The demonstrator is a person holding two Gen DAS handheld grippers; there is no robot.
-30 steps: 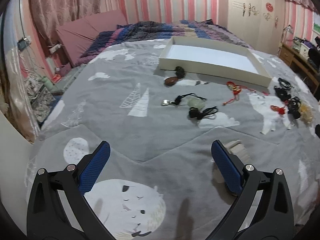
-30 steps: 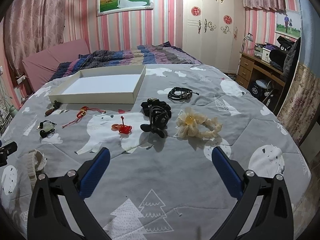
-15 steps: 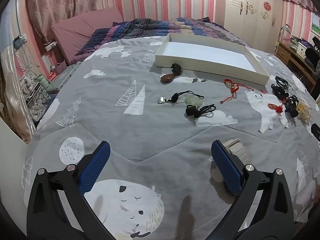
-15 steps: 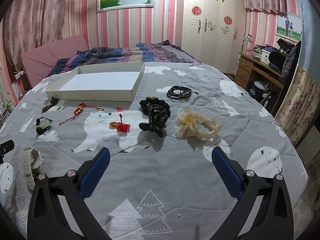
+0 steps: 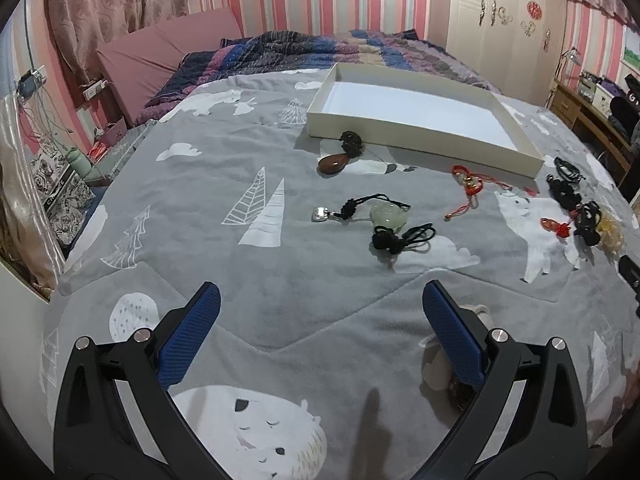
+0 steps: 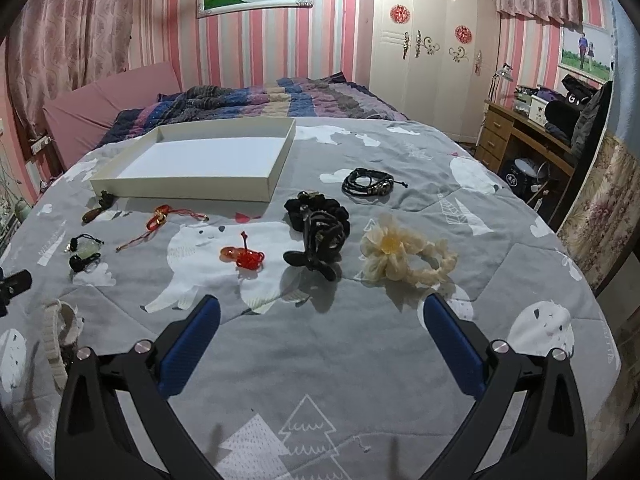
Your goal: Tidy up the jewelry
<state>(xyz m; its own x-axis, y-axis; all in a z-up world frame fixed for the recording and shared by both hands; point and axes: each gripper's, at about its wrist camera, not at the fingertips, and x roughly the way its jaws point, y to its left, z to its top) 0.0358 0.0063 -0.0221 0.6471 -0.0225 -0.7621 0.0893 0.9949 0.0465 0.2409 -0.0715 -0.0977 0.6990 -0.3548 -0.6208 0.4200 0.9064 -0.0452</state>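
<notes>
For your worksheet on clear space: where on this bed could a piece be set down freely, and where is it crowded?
Free: inside the white tray, and the blanket just ahead of each open gripper. Crowded: the strip before the tray, from the brown pendant to the cream flower scrunchie.

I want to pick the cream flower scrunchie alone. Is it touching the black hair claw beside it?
Apart. In the right wrist view, grey bedspread shows plainly between the cream flower scrunchie and the black hair claw.

Left gripper (image 5: 320, 320) advancing over grey printed bedspread (image 5: 248, 280), shallow white cardboard tray (image 5: 412, 120) looming closer; ribbed white band (image 5: 476, 312) slipping behind its right finger. Right gripper (image 6: 320, 320) edging forward slightly.
</notes>
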